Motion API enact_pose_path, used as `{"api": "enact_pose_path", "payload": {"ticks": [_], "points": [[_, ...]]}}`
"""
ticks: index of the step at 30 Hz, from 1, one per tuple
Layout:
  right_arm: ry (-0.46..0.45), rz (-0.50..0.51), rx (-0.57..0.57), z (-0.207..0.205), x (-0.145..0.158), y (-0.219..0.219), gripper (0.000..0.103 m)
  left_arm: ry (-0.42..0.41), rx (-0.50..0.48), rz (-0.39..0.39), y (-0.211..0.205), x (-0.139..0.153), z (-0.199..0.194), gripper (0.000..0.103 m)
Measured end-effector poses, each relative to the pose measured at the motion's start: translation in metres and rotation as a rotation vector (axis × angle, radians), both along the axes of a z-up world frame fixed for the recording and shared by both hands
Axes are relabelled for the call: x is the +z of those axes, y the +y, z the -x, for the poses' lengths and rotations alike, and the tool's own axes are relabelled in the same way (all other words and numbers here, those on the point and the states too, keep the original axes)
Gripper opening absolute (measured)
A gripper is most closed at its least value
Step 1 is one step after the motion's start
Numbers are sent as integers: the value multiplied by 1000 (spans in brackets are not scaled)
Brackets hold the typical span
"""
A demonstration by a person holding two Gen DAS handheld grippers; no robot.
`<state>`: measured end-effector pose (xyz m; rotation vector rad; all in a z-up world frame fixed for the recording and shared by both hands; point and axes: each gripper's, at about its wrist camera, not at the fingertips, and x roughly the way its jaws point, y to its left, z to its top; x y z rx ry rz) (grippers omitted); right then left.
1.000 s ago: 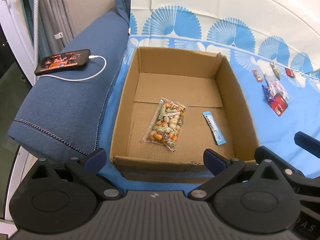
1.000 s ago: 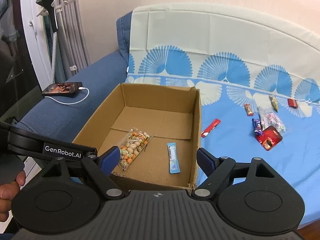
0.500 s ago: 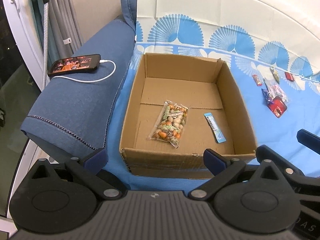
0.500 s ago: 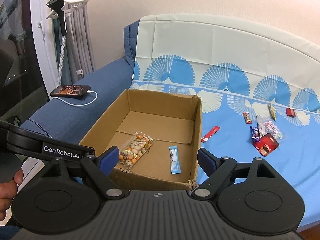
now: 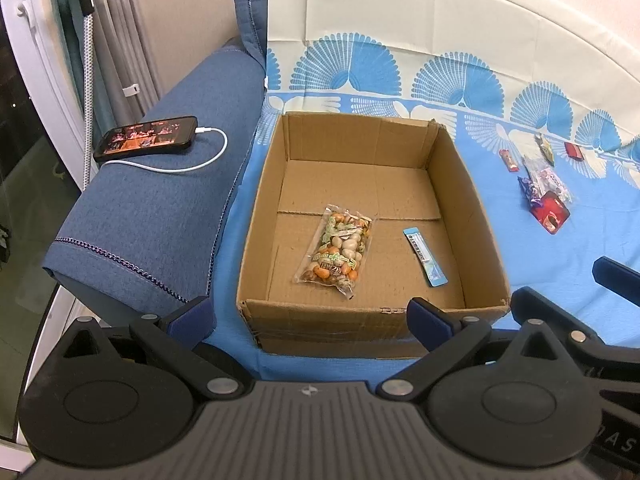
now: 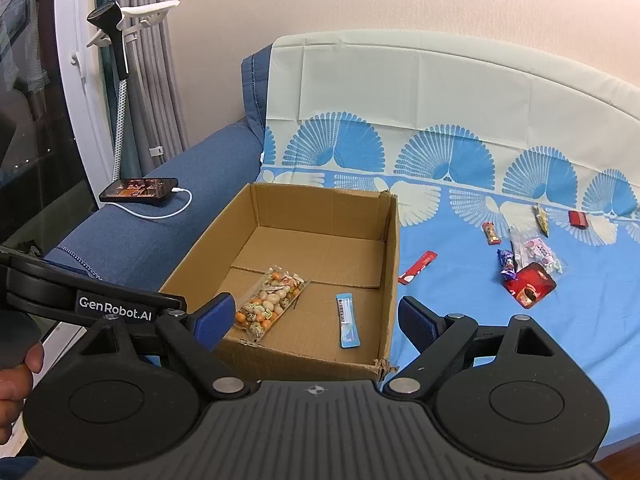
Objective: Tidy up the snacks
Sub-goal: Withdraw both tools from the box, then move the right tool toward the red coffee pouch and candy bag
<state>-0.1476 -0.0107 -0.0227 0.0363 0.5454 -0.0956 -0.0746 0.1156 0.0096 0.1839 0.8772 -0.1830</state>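
An open cardboard box point(image 5: 256, 208) point(image 6: 394, 248) sits on the blue patterned sheet. Inside it lie a clear bag of mixed nuts point(image 5: 338, 254) point(image 6: 270, 304) and a light-blue sachet point(image 5: 425, 256) point(image 6: 347, 320). Several small wrapped snacks point(image 5: 544, 196) point(image 6: 528, 268) lie loose on the sheet to the right, and a red stick pack point(image 6: 418, 267) rests just beside the box. My left gripper point(image 5: 310, 316) hovers open before the box's near wall, holding nothing. Close by on the right, my right gripper point(image 6: 314, 320) has nothing between its fingers, and its jaws are opening.
A phone point(image 5: 146, 138) point(image 6: 138, 190) on a white charging cable lies on the blue sofa arm left of the box. A lamp stand point(image 6: 120, 64) and curtains are behind it. A person's hand point(image 6: 16, 380) shows at the lower left.
The left gripper drew back and rose a little, so the box sits farther off in its view. The snacks have not moved.
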Motion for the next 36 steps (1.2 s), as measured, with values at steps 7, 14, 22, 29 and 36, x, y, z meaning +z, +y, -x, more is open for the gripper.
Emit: {"api": "enact_pose_path", "payload": {"ticks": [7, 14, 22, 29, 36], "points": [[12, -14, 2, -3, -2, -3, 90, 10, -1, -10, -3, -3, -3, 103], [25, -38, 0, -8, -6, -10, 93, 25, -3, -18, -7, -6, -8, 103], [25, -68, 4, -11, -10, -16, 103, 42, 6, -26, -12, -7, -16, 103], [5, -117, -20, -12, -11, -32, 103, 46, 2, -47, -22, -7, -21, 103], [-21, -167, -99, -12, -10, -67, 103, 49, -45, -58, -51, -2, -28, 103]]}}
